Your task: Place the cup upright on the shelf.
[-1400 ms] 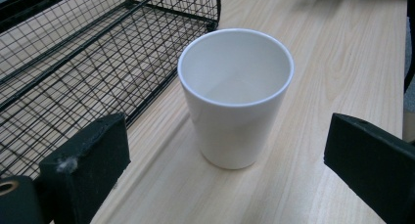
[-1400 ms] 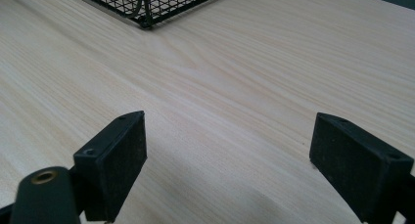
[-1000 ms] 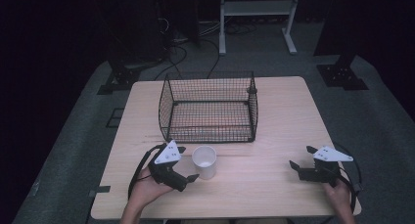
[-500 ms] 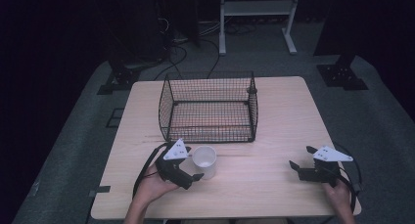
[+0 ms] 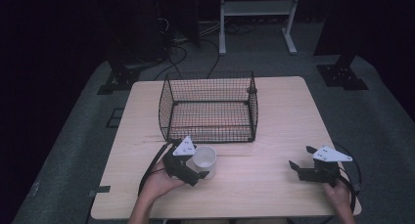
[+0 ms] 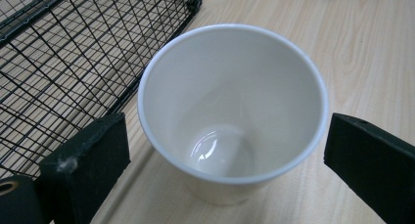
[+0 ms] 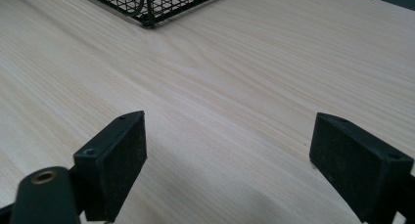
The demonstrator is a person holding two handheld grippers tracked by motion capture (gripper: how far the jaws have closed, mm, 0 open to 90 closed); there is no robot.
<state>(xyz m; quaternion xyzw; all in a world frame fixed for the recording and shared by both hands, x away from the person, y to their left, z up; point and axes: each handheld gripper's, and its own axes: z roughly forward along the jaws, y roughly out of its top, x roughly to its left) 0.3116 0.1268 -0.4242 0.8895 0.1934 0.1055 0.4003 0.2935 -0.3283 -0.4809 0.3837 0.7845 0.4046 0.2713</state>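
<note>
So the left gripper (image 5: 199, 169) is parked right at the white paper cup (image 5: 204, 159), lower middle of the high view. In the left gripper view the cup (image 6: 230, 111) sits dead centre between the two black jaws, which are spread wide on either side of it with a sliver of gap each way, not yet touching as far as I can tell. Makes sense to straddle it at the rim like that: a thin paper wall would crumple if you came in off-centre.

The cup stands upright and empty on the wooden table (image 5: 274, 111), just in front of the wire basket (image 5: 208, 106), whose mesh fills the upper left of the left gripper view (close, but not touching it, I think). My guess is the cup is headed into that basket, hence the short hop.

The right gripper (image 5: 302, 168) rests at the lower right of the high view, well apart from everything, jaws spread over bare wood, probably just staying out of the way.
</note>
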